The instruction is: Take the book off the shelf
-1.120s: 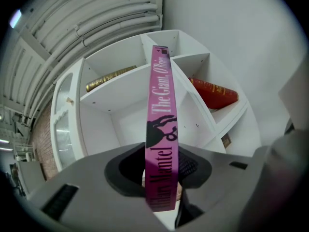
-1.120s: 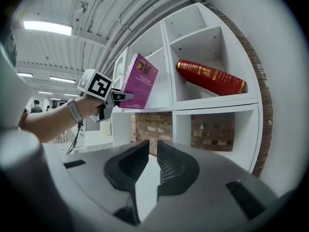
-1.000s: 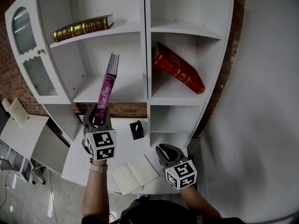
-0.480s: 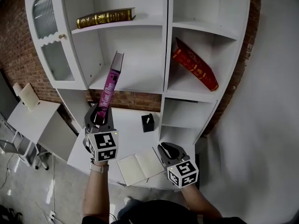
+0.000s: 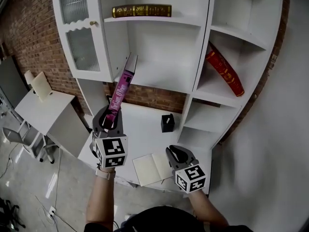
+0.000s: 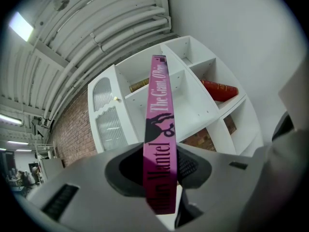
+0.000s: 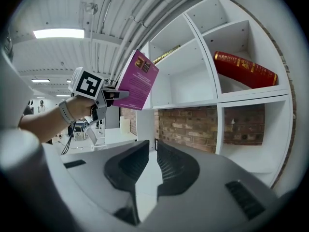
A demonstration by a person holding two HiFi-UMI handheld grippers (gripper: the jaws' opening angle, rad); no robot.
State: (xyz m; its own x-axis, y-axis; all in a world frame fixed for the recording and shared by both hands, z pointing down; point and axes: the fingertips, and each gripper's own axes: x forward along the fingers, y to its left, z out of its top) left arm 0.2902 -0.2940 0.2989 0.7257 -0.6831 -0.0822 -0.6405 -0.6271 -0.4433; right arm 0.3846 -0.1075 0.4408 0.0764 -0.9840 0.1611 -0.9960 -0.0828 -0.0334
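Note:
A magenta book [image 5: 121,90] stands nearly upright in the air in front of the white shelf unit [image 5: 159,83], clear of its boards. My left gripper [image 5: 109,119] is shut on the book's lower end. In the left gripper view the spine [image 6: 159,129] runs up from between the jaws of the left gripper [image 6: 161,166]. My right gripper [image 5: 175,153] hangs lower right over the table, shut, with nothing in it. In the right gripper view the right gripper [image 7: 153,151] shows only a thin slit, and the book [image 7: 137,81] is at upper left.
A gold-spined book [image 5: 141,10] lies on the top shelf. A red book [image 5: 224,69] leans in the right compartment. On the white table [image 5: 140,134] lie an open notebook [image 5: 153,168] and a small black box [image 5: 167,123]. A second white desk [image 5: 46,112] stands left.
The head view has swung, so the shelf unit now sits further right and higher. My left gripper keeps its hold on the book; the right gripper has hardly moved.

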